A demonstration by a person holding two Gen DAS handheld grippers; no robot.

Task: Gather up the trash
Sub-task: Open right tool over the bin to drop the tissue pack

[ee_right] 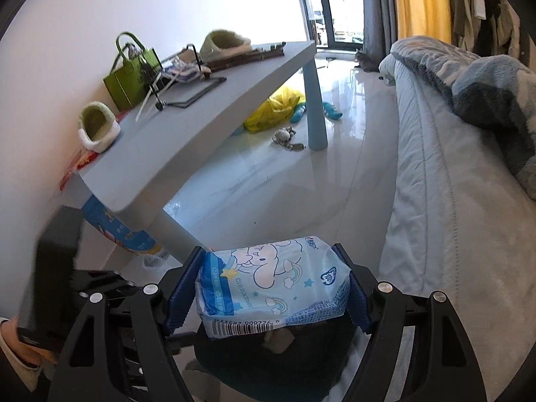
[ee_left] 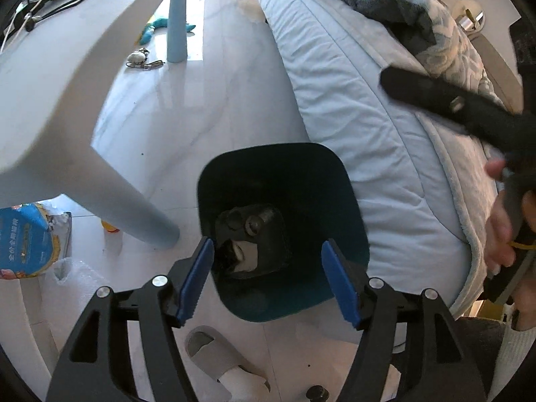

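Jaws of our right gripper (ee_right: 273, 288) clamped a tissue pack (ee_right: 271, 288) above the bin (ee_left: 284, 231); our left gripper (ee_left: 268, 278) gaped empty over it. Some trash already lay inside.

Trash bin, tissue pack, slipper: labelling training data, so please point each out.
Trash bin (ee_left: 348, 201), left wrist view, inner right wall.
Tissue pack (ee_right: 268, 284), right wrist view, printed top face.
Slipper (ee_left: 214, 351), left wrist view, grey strap.

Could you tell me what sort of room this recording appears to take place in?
Most likely a lived-in bedroom at home. A bed with a rumpled blanket runs along one side, clothes hang beyond it by a yellow curtain, and a low table stands on glossy floor tiles.
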